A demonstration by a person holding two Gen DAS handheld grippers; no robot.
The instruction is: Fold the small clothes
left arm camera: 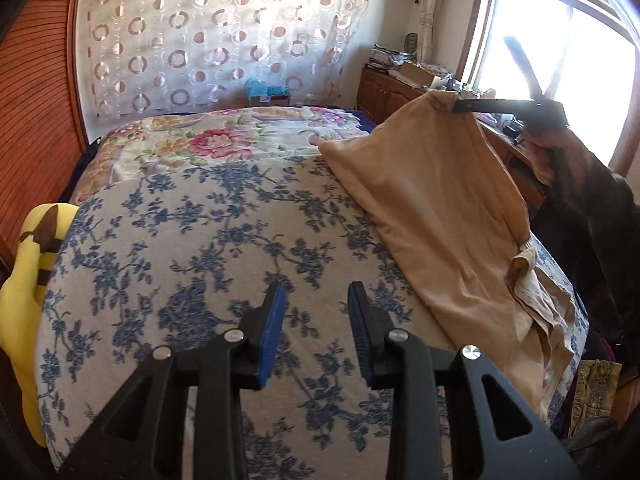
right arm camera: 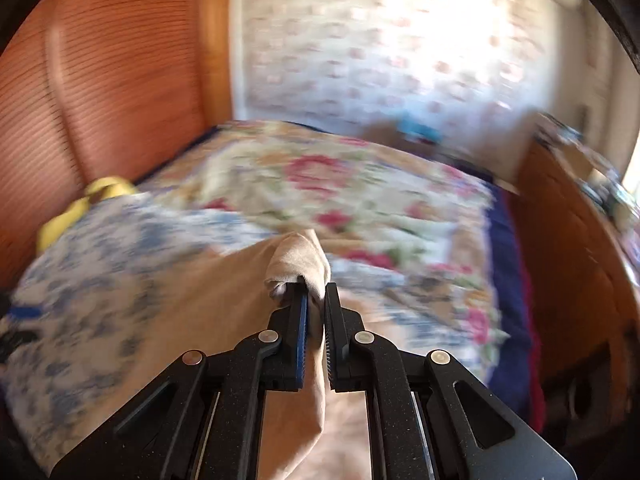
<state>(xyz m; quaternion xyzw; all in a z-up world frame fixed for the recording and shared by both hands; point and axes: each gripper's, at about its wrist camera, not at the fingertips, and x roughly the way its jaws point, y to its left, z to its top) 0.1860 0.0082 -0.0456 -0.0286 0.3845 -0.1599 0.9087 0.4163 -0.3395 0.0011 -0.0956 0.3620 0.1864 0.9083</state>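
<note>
- Right tongs (right arm camera: pixel 316 304) pinch a corner of the tan garment (left arm camera: pixel 436 208), lifted off the bed (left arm camera: pixel 200 220).
- Left tongs (left arm camera: pixel 316 312) stand spread, empty (no fold made yet).
- Judged: barely begun.

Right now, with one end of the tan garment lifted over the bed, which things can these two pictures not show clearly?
- Tan garment: its type is unclear; the near end lies bunched in the left wrist view.
- Right tongs: shut on a cloth fold that covers the fingertips; in the left wrist view they are blurred against the window.
- Bed: smeared by motion in the right wrist view.
- Cabinet clutter: too small to name.
</note>
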